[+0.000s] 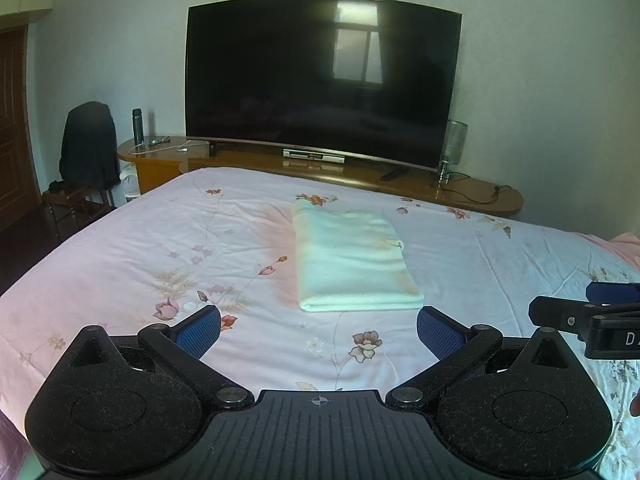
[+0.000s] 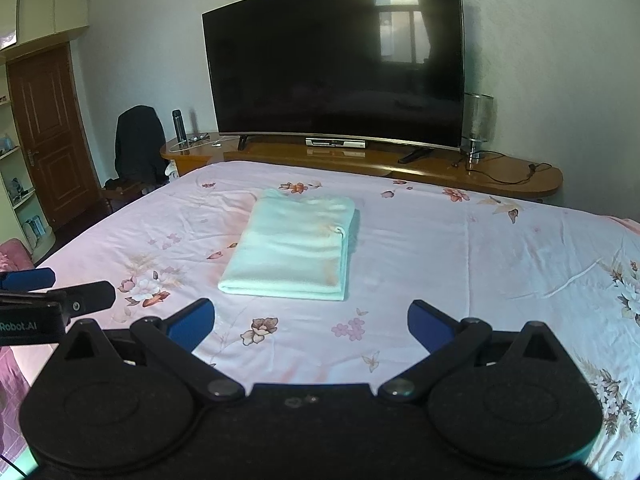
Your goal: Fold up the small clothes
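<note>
Though both views take in the bed [image 1: 120, 248], television [image 1: 320, 80] and folded cloth [image 1: 352, 260], only the right wrist shows a door [image 2: 48, 132] and shelves [image 2: 20, 184]. Lying flat mid-bed, ahead of left gripper [image 1: 318, 332] and right gripper [image 2: 310, 324], touching neither; fingers spread wide, holding nothing.

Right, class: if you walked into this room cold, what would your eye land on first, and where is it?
Probably the big dark television, standing on the long wooden stand against the far wall. Next, the pale folded garment lying flat in the middle of the pink flowered bedsheet. Nearest the cameras, the left gripper and right gripper are both open and empty, short of the garment.
</note>
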Motion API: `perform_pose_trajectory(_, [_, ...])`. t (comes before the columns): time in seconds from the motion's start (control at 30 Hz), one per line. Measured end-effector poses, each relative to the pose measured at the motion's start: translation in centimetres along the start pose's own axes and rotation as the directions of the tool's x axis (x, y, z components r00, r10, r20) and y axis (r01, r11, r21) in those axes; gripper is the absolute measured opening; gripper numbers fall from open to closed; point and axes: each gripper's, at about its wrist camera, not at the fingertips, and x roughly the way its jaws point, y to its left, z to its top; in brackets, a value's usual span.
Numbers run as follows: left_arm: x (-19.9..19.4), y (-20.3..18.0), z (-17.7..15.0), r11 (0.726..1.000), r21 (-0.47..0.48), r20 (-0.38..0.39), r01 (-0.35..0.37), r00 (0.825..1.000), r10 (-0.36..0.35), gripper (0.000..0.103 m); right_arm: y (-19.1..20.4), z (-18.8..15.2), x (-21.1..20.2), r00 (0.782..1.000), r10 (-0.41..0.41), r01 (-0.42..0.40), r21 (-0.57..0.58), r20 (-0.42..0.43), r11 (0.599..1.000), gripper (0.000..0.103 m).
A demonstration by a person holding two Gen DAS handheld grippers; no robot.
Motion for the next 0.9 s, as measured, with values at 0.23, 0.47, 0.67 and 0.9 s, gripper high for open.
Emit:
perform_pose_trajectory(0.23, [-0.17, -0.02, -0.12, 1.000, -0.002, 0.002, -0.002, 1.000, 0.002, 0.103, 0.03, 0.01, -0.12, 1.000, 0.006, -0.006, -0.004, 0.001, 1.000, 0.103])
perform_pose_trajectory(0.47, [-0.33, 0.06, -0.29, 1.000, -0.009, 0.001, -0.012, 1.000, 0.012, 0.103, 0.01, -0.13, -0.12, 1.000, 0.014, -0.014, -0.008, -0.002, 1.000, 0.103])
perform_pose_trajectory(0.67, [-0.41, 0.07, -0.23, 1.000, -0.007, 0.003, -0.013, 1.000, 0.013, 0.103, -0.03, -0.21, -0.20, 1.000, 0.017, -0.017, -0.011, 0.000, 1.000, 0.103])
perform_pose_trajectory(0.9, [-0.49, 0.01, -0.23, 1.000, -0.006, 0.003, -0.015, 1.000, 0.015, 0.103, -0.05, -0.25, -0.23, 1.000, 0.018, -0.018, -0.012, 0.000, 1.000, 0.103])
